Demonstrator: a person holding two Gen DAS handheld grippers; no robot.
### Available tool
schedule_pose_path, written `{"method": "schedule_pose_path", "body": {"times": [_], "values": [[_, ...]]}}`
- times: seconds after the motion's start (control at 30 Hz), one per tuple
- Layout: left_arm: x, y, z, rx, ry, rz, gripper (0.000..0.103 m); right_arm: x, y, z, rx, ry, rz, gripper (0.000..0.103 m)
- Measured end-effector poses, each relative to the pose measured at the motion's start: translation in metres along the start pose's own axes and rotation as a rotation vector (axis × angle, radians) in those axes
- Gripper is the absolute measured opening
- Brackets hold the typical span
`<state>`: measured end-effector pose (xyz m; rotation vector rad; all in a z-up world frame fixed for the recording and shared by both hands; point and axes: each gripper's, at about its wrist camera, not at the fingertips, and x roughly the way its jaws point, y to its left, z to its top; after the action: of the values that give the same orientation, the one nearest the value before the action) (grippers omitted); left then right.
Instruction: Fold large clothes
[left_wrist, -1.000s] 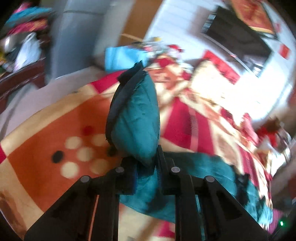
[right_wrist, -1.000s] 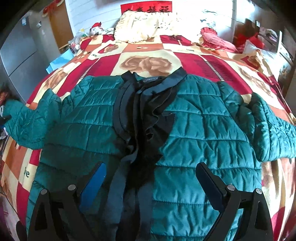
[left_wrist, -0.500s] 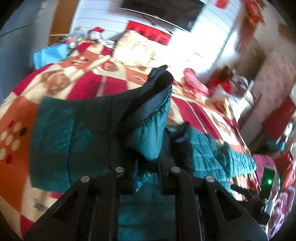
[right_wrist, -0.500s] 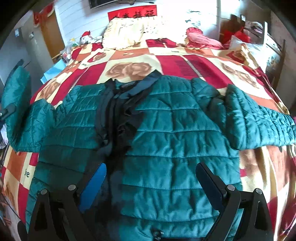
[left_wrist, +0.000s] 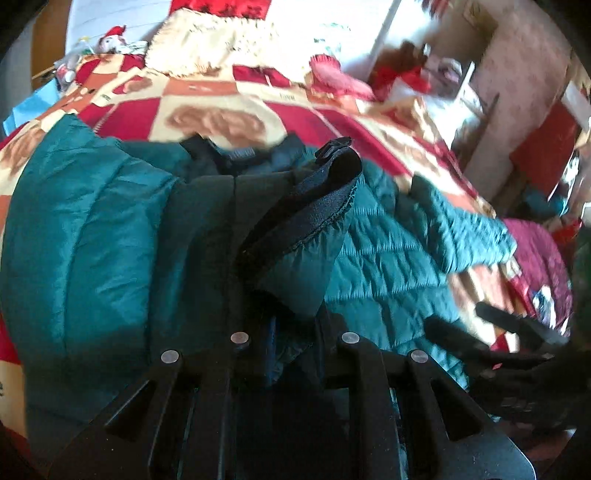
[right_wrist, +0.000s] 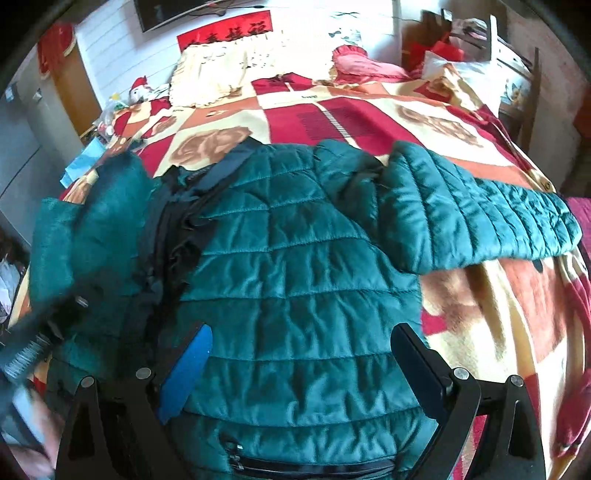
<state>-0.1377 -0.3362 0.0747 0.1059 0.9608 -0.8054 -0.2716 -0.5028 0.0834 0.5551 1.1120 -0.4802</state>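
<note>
A teal quilted jacket (right_wrist: 295, 277) lies front-up on the bed, its dark lining and zipper (right_wrist: 173, 236) showing along the opening. My left gripper (left_wrist: 291, 325) is shut on the cuff of one sleeve (left_wrist: 306, 221), holding it folded over the jacket's body. That gripper shows blurred at the left of the right wrist view (right_wrist: 55, 325). My right gripper (right_wrist: 299, 369) stands open above the jacket's lower front, nothing between its fingers. The other sleeve (right_wrist: 480, 214) stretches out flat to the right.
The bed has a red, cream and orange patterned blanket (right_wrist: 369, 118). A cream pillow (right_wrist: 221, 74) and a red pillow (right_wrist: 362, 62) lie at the head, with a stuffed toy (right_wrist: 142, 88) beside them. Wooden furniture (right_wrist: 517, 74) stands at the right, a grey cabinet (right_wrist: 18, 140) at the left.
My left gripper has carried the sleeve cuff from out over the bed's left side across onto the jacket's body. The right gripper has drifted to the right over the jacket, still open.
</note>
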Motion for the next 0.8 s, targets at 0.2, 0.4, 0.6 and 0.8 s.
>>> {"method": "schedule_pose_path", "body": {"times": [0.2,0.4,0.6,0.8], "values": [[0.015,-0.006,-0.010,-0.030,0.012,-0.032,0.016,0.001,-0.019,-0.004,0.042,0.007,0.003,0.097],[-0.002,-0.005,-0.005,-0.041,0.053,-0.138,0.041,0.002,-0.025,-0.006,0.055,0.017,-0.002,0.097],[-0.060,0.015,-0.001,-0.008,-0.036,-0.105,0.060,-0.001,-0.024,-0.007,0.054,0.013,-0.004,0.097],[-0.103,0.068,-0.006,-0.025,-0.115,0.044,0.060,-0.006,-0.008,-0.003,0.040,0.009,0.015,0.097]]}}
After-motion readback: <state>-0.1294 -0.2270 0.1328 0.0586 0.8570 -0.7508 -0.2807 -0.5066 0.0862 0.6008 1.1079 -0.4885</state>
